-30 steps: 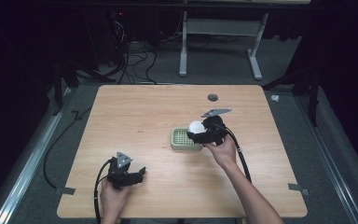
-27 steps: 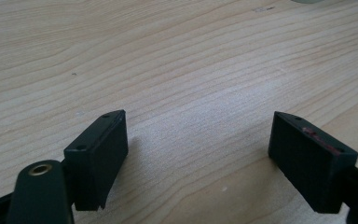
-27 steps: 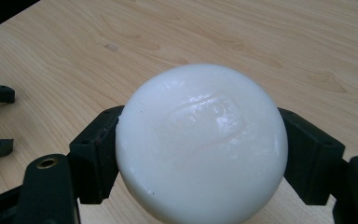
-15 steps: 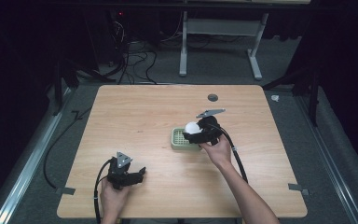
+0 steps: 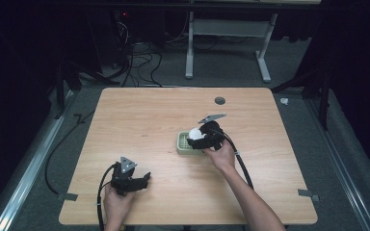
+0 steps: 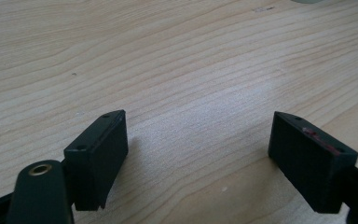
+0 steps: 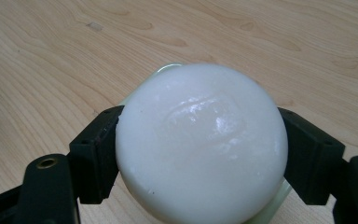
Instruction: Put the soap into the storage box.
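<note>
Clamped on a white bar of soap (image 7: 200, 144), one black jaw pressed to each side of its rounded body, glossy stamped face turned up toward the right gripper view's camera. Held by the right gripper (image 5: 198, 139) directly over the pale green soap dish (image 5: 183, 143), only a thin arc of dish rim peeking out behind and below the bar. Hard to tell whether the soap rests on the slotted dish or hangs just above it. Well apart from the dish, toward the near left corner of the wooden table (image 5: 149, 115), the left gripper (image 6: 198, 154) parked low over bare wood, jaws spread wide with nothing between them. Beyond the dish, near the far edge, a small dark grommet hole (image 5: 219, 100). Likely step: setting the bar into the dish. Risks from here: a slick, curved bar squirting sideways out of the pads if the squeeze shifts off its widest part; a release from too high letting it bounce off the rim onto the table; a light dish skidding or tipping if the bar lands on one edge, with no second gripper steadying it.
</note>
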A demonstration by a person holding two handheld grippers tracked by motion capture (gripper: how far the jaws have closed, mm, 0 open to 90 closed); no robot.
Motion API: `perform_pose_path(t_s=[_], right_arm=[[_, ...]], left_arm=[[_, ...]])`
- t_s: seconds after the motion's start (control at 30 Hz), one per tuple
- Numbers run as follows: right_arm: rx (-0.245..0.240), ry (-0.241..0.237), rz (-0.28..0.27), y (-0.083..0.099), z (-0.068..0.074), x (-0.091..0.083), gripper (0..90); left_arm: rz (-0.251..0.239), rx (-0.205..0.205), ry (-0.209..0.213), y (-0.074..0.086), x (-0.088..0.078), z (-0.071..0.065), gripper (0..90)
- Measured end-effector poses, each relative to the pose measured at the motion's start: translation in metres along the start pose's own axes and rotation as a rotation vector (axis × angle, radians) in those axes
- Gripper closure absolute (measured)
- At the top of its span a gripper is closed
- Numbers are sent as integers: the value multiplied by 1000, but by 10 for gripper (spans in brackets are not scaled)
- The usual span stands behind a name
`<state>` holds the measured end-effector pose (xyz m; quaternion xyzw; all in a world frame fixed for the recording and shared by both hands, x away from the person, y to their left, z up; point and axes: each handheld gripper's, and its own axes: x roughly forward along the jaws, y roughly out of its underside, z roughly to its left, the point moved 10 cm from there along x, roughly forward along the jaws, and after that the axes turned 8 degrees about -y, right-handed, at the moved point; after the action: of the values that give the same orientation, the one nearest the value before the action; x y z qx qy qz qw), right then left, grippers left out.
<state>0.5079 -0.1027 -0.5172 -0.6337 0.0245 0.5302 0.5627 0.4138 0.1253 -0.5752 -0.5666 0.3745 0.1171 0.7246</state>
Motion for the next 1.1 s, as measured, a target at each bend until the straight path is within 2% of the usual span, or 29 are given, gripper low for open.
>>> perform_pose_path(t_s=[0.5, 1.1], right_arm=[[20, 8, 22, 5, -3, 12, 243], [22, 26, 42, 9, -7, 21, 242]], left_arm=[[0, 0, 0, 0, 0, 0, 202], [0, 0, 1, 0, 0, 0, 202]])
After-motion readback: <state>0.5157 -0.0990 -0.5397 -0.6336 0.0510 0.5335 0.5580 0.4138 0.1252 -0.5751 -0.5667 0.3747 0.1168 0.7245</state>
